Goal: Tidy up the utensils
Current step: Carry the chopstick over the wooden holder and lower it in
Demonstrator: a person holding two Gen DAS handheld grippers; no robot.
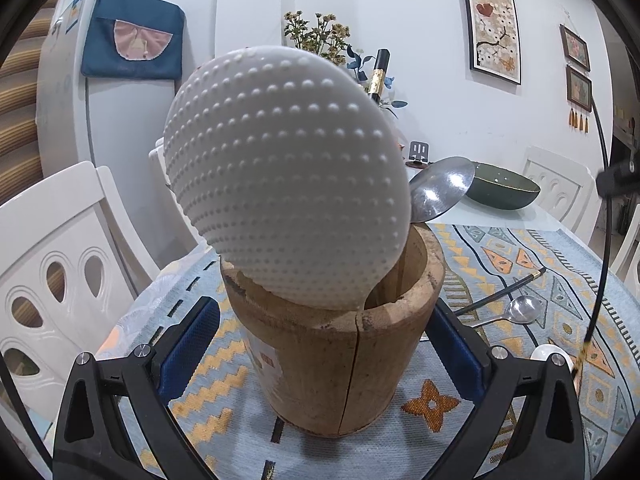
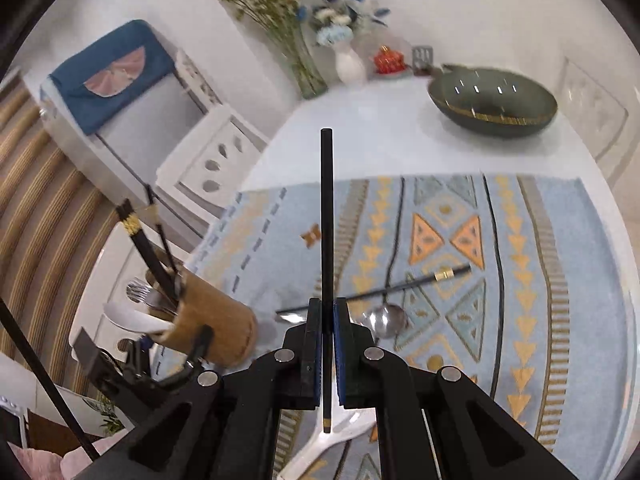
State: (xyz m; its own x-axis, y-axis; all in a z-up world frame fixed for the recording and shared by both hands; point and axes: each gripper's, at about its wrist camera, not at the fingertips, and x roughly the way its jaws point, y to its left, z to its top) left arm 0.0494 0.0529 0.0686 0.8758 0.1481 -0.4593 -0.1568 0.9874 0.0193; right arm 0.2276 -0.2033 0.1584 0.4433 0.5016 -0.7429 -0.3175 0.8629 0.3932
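Note:
My left gripper (image 1: 320, 344) is shut on the wooden utensil holder (image 1: 336, 360), a blue pad on each side of it. A white dimpled rice paddle (image 1: 286, 176), a steel ladle (image 1: 442, 188) and a black chopstick (image 1: 380, 74) stand in it. My right gripper (image 2: 328, 316) is shut on a black chopstick (image 2: 326, 216) that points up and away above the mat. The holder (image 2: 212, 320), with chopsticks, forks and the paddle, is at the lower left of the right wrist view. On the mat lie another black chopstick (image 2: 400, 286) and a steel spoon (image 2: 386, 320); both also show in the left wrist view: chopstick (image 1: 504, 290), spoon (image 1: 520, 310).
A patterned blue mat (image 2: 520, 240) covers the white table (image 2: 380, 132). A dark green bowl (image 2: 492, 104), flower vases (image 2: 348, 64) and a red jar (image 2: 386, 60) stand at the back. White chairs (image 1: 56, 272) surround the table. A white utensil handle (image 2: 324, 444) lies under my right gripper.

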